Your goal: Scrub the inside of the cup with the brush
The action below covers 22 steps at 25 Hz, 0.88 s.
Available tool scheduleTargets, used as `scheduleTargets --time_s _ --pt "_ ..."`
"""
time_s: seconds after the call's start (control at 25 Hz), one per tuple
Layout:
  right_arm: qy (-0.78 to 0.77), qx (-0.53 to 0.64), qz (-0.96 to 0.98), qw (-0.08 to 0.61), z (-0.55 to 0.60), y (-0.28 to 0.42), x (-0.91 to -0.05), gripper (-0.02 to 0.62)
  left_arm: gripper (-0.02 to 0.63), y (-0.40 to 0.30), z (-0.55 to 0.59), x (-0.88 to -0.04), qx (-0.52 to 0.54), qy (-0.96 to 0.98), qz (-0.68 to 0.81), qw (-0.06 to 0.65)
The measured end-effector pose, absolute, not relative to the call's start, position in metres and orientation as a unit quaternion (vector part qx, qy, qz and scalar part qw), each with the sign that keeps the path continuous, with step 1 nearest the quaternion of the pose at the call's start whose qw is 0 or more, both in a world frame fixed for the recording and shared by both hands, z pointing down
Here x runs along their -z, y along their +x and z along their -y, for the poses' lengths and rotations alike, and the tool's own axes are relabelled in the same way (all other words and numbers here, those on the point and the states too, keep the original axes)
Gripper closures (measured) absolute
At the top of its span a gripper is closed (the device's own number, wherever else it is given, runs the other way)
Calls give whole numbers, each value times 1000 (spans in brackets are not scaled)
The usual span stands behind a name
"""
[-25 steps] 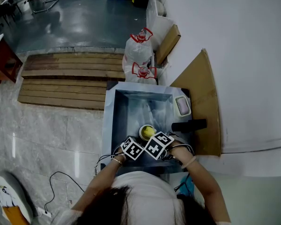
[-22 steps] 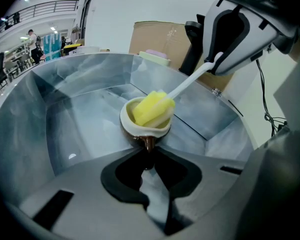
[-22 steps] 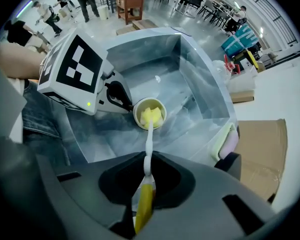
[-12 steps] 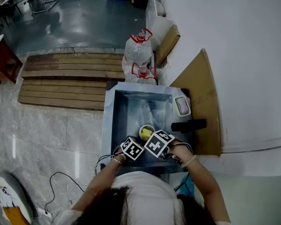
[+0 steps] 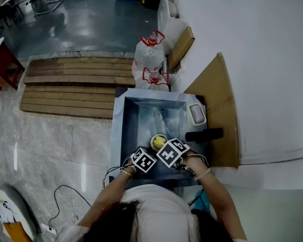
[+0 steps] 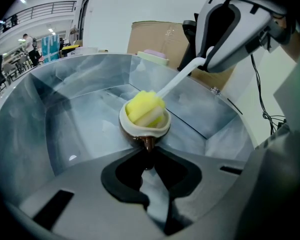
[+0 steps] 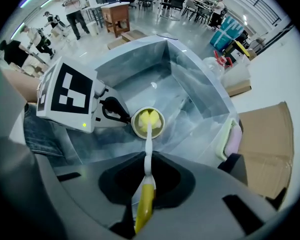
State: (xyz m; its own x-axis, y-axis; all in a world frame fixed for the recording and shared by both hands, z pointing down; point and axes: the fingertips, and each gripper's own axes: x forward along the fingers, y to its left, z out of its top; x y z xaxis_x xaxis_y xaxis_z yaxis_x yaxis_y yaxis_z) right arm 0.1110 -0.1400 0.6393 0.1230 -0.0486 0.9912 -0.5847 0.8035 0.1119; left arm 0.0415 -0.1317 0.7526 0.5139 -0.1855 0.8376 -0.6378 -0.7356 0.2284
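Note:
A cream cup [image 6: 145, 125] with a brown outside hangs tilted over the steel sink [image 6: 50, 114]. My left gripper [image 6: 148, 154] is shut on its brown handle. The brush's yellow sponge head [image 6: 145, 109] sits inside the cup. Its white stem [image 6: 181, 77] runs up to my right gripper [image 6: 229, 30]. In the right gripper view, that gripper [image 7: 146, 184] is shut on the brush's yellow-and-white handle [image 7: 145, 204] and points down into the cup [image 7: 148, 123]. In the head view both marker cubes [image 5: 143, 160] sit side by side just in front of the cup [image 5: 158, 142].
The sink basin [image 5: 129, 120] is deep with sloping walls. A soap dish with a pink bar [image 5: 197, 114] and a black fixture [image 5: 204, 134] sit on its right rim. Cardboard [image 5: 217, 100] leans on the wall. Plastic bags [image 5: 150, 59] and wooden slats [image 5: 76, 84] lie beyond.
My right gripper has rolled slightly with the brush head staying in the cup. The left gripper and the cup have kept still.

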Motion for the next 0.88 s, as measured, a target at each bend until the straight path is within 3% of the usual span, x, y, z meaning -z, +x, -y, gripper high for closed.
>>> scheduleTargets --time_s 0.52,0.88 --pt "235 -193 617 726 121 125 -647 545 540 41 132 -752 -425 830 248 263" --pt "241 -247 649 678 115 111 -641 545 540 41 131 -753 -426 829 249 263"
